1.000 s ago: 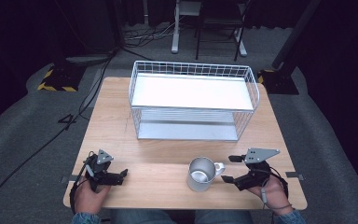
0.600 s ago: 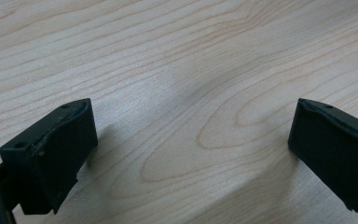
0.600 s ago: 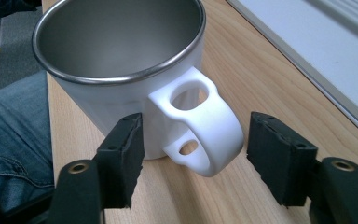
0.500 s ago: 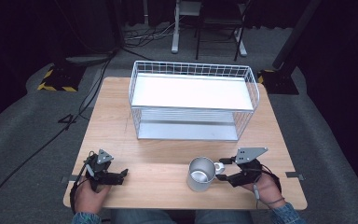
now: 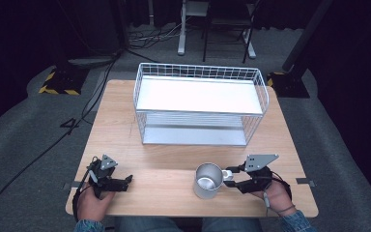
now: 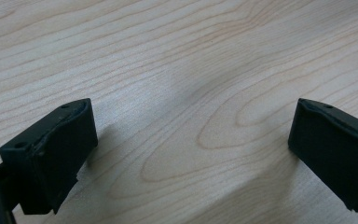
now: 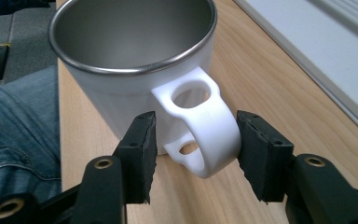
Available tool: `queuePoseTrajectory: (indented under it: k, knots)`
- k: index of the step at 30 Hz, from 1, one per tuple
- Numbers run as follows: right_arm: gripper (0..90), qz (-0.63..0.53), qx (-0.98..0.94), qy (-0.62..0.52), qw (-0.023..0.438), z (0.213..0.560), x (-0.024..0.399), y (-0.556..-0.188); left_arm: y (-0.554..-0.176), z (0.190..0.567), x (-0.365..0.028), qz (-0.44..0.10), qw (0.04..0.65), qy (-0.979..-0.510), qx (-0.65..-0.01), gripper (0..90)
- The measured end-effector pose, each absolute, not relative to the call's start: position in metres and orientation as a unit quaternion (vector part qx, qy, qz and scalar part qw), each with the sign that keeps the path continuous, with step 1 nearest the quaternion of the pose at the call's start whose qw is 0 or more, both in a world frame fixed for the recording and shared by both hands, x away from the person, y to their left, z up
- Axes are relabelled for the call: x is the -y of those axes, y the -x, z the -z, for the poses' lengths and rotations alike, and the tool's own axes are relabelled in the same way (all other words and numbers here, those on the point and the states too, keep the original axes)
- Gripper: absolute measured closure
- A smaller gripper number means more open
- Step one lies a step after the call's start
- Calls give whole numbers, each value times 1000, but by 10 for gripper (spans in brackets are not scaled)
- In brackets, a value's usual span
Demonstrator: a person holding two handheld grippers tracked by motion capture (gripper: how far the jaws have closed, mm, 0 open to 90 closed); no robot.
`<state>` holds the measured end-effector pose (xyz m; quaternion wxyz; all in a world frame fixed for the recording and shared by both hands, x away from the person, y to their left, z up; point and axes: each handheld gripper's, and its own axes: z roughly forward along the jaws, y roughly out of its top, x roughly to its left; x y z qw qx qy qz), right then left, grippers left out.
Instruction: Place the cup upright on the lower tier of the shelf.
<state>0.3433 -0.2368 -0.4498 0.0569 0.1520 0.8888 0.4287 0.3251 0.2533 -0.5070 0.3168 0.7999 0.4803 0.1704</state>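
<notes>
A white mug (image 5: 207, 180) with a steel-coloured inside stands upright near the table's front edge, right of centre, its handle (image 7: 205, 126) turned to the right. My right gripper (image 5: 229, 178) is open, one jaw on each side of that handle. In the right gripper view (image 7: 196, 140) the far jaw sits against the handle, and a thin gap shows at the other jaw. My left gripper (image 5: 128, 180) rests low over bare wood at the front left. It is open (image 6: 191, 135), with nothing between its jaws.
A white wire basket (image 5: 200, 72) with an upper white shelf and a lower tier stands across the back half of the wooden table (image 5: 164, 159). Bare wood lies between the basket and the grippers. A denim-clad leg (image 7: 14, 135) shows below the table's front edge.
My right gripper has slid left toward the mug, and its jaws now stand around the handle. The left gripper and the mug have stayed put.
</notes>
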Motion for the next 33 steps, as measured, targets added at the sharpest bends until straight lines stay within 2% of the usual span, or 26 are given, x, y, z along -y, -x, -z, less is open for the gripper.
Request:
queuePoseTrajectory:
  k: [5, 11, 13, 15, 33]
  knots:
    - [506, -427, -891, -151, 44, 449, 238, -336, -325, 507, -253, -170, 317, -800, -480, 14]
    - [613, -418, -897, -141, 37, 450, 236, -329, -325, 507, -253, -170, 317, -800, -480, 14]
    - [687, -413, -899, -139, 41, 450, 234, -328, -325, 507, -253, -170, 316, -800, -480, 14]
    - [705, -411, -901, -132, 49, 448, 232, -325, -325, 507, -253, -171, 317, -800, -480, 14]
    - [722, -448, -880, -136, 84, 436, 228, -319, -325, 507, -253, -170, 317, -800, -480, 14]
